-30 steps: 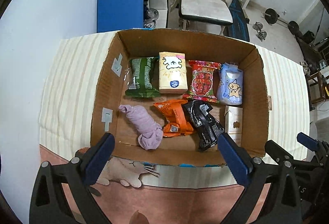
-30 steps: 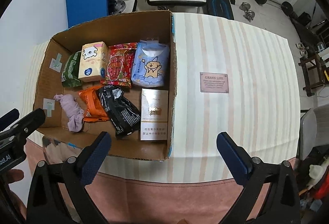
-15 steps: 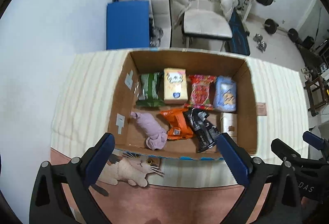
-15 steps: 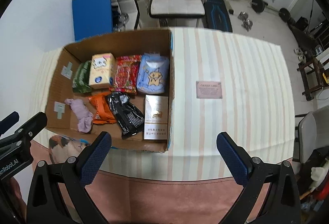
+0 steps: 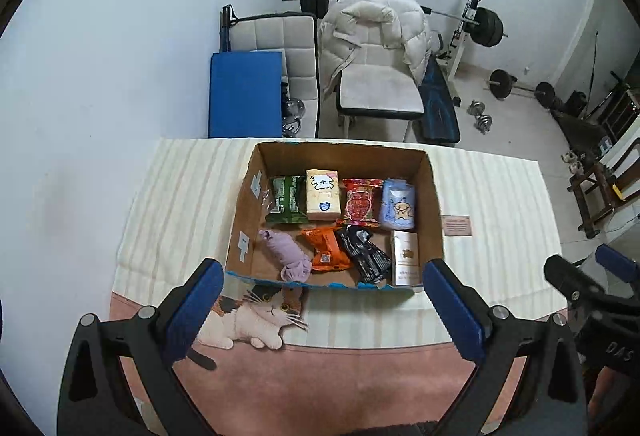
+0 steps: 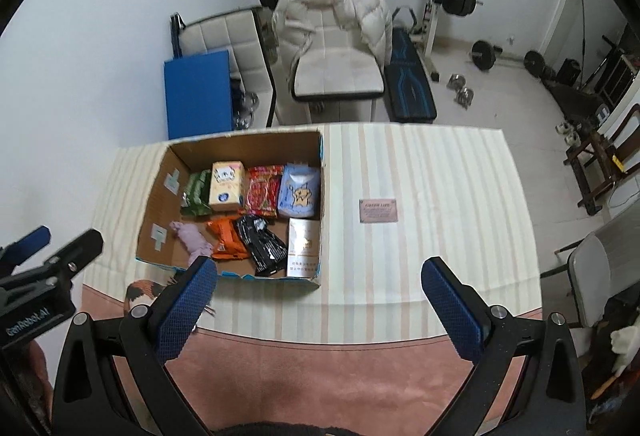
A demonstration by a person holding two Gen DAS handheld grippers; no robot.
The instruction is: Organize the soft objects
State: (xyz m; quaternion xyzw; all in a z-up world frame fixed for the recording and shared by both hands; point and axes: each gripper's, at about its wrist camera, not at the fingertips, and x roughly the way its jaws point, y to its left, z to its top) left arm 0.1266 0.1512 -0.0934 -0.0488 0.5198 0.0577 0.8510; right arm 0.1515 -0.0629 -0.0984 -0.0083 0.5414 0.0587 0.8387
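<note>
An open cardboard box (image 5: 434,196) (image 6: 156,196) sits on the striped tablecloth. Inside lie a green pack (image 5: 285,194), a cream tissue pack (image 5: 322,195), a red snack bag (image 5: 362,201), a light blue pouch (image 5: 397,204), a rolled purple cloth (image 5: 289,255) (image 6: 192,238), an orange pack (image 5: 325,249), a black pack (image 5: 364,253) and a white carton (image 5: 405,257). My left gripper (image 5: 324,310) is open and empty, well back from the box's near wall. My right gripper (image 6: 318,310) is open and empty, near the table's front edge.
The tablecloth has a cat print (image 5: 252,316) by the near edge and a small pink label (image 6: 378,210) right of the box. Beyond the table stand a chair with a white jacket (image 5: 376,48), a blue mat (image 5: 244,94) and weight equipment (image 5: 484,28).
Both grippers have pulled back and up from the box, which now looks smaller and farther away. Both stay open and empty. The box contents have not moved.
</note>
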